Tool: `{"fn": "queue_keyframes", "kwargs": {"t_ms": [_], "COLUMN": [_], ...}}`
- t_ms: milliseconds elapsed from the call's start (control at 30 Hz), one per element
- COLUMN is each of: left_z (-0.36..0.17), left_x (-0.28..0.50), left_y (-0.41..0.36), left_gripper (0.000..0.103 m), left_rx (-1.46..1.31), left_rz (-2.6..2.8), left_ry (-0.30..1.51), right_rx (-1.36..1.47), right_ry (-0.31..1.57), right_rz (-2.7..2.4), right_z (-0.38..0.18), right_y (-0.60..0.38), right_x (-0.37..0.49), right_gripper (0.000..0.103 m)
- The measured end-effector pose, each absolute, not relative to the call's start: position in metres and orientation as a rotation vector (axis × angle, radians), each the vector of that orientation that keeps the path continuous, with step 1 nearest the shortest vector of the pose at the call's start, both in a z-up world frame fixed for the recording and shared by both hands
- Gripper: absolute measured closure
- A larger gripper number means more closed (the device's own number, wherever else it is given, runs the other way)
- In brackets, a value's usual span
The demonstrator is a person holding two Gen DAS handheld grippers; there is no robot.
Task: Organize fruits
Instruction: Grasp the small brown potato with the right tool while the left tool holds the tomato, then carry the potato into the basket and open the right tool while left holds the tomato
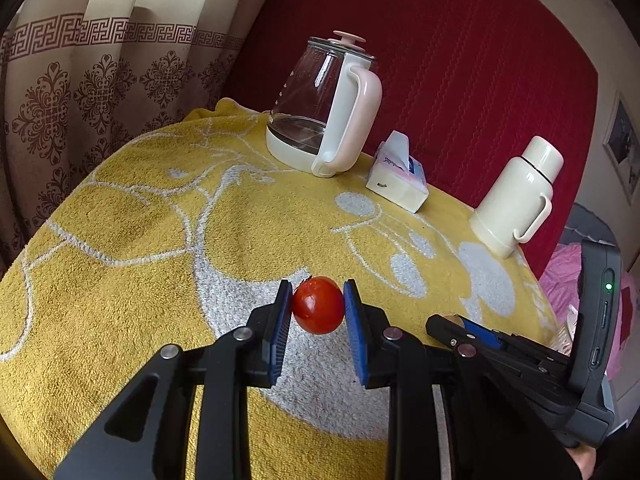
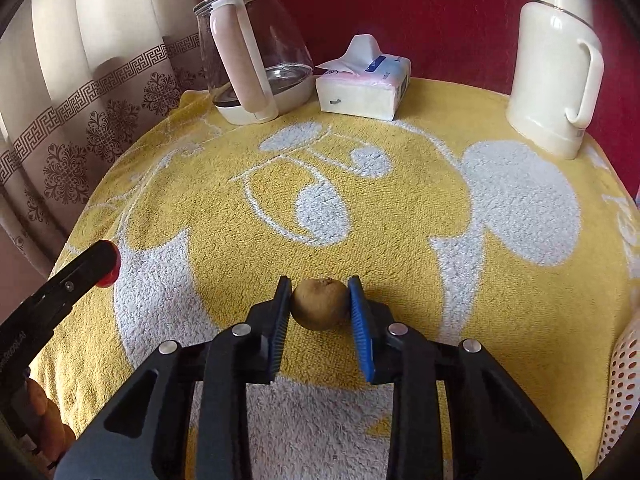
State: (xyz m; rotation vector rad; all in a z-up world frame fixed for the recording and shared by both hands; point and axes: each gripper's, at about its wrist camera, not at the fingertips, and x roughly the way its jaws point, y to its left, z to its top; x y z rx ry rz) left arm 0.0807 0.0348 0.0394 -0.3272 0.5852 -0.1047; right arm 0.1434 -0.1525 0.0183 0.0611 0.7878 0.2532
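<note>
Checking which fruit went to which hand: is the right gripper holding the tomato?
No, the right gripper is shut on a brown kiwi; the red tomato sits in the left gripper.

Yellow towel (image 2: 400, 208) carries kettle (image 2: 256, 52), tissue pack (image 2: 360, 88), flask (image 2: 556, 64)

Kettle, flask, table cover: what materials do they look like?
Kettle: clear glass body, see-through with glints; matte pink-cream handle and base, likely plastic.
Flask: glossy cream shell, plastic or enamelled metal, cannot tell.
Table cover: yellow terry cloth, looped pile visible.
</note>
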Motion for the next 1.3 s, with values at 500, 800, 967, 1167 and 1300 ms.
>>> {"fn": "queue_keyframes", "kwargs": {"t_ms": [500,800,967,1167,1300], "left_z": [0.047,0.050,0.050,0.051,0.051], "left_x": [0.070,0.064,0.062,0.059,0.057], "left_y": [0.024,0.016,0.011,0.005,0.002], "left_gripper": [0.077,0.077,0.077,0.077,0.077], "left_rx": [-0.286,-0.260,-0.248,-0.229,-0.217], "left_rz": [-0.129,-0.146,-0.154,-0.165,-0.171], "left_ry": [0.552,0.540,0.537,0.531,0.528], "right_rx": [0.129,0.174,0.203,0.237,0.252], "right_ry": [0.686,0.614,0.589,0.559,0.541], "right_rz": [0.235,0.205,0.171,0.118,0.087], "right_z": [0.047,0.069,0.075,0.080,0.083], "right_y": [-0.179,-0.203,-0.220,-0.245,-0.259], "right_x": [0.090,0.059,0.047,0.034,0.024], "right_gripper": [0.073,0.073,0.073,0.073,0.073]}}
